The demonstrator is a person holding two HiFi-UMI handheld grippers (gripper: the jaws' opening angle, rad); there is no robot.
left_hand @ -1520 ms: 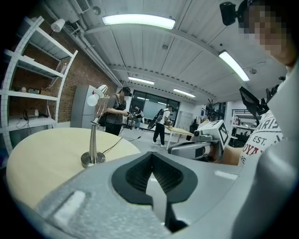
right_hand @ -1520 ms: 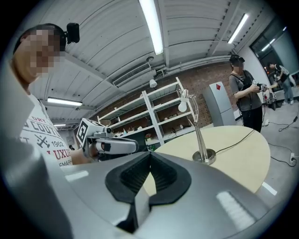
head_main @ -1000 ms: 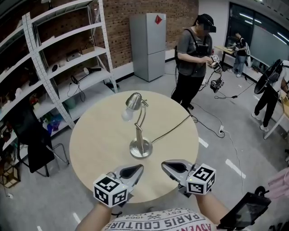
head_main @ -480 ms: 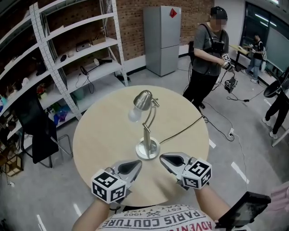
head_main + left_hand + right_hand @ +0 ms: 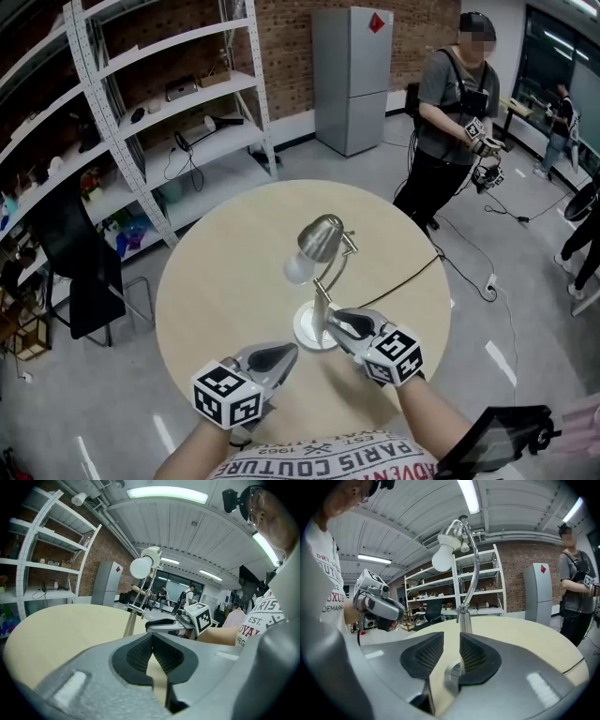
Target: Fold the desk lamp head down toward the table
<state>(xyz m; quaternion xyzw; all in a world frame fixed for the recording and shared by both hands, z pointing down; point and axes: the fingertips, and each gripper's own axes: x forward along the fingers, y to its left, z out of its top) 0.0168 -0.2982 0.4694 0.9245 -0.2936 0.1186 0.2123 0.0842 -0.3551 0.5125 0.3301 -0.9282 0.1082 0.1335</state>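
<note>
A silver desk lamp stands on the round beige table (image 5: 216, 272). Its head (image 5: 321, 237) and white bulb (image 5: 297, 272) are raised on a curved stem above the round base (image 5: 309, 330). My right gripper (image 5: 339, 323) is right beside the base. Its jaws have just been opening and now stand apart with nothing pinched between them. In the right gripper view (image 5: 451, 641) the base (image 5: 451, 679) and stem (image 5: 464, 620) lie just past the tips. My left gripper (image 5: 281, 354) is shut and empty, short of the base on the left. Its own view (image 5: 152, 641) shows pads together.
The lamp's black cord (image 5: 403, 277) runs off the table's far right edge. Metal shelving (image 5: 141, 112) and a black chair (image 5: 80, 272) stand left. A grey refrigerator (image 5: 352, 75) and a standing person (image 5: 459, 112) are beyond the table. A black device (image 5: 492, 441) is at lower right.
Both grippers have moved forward toward the lamp. The right one went from below and right of the base to right beside it, and its jaws have opened. The left stayed shut.
</note>
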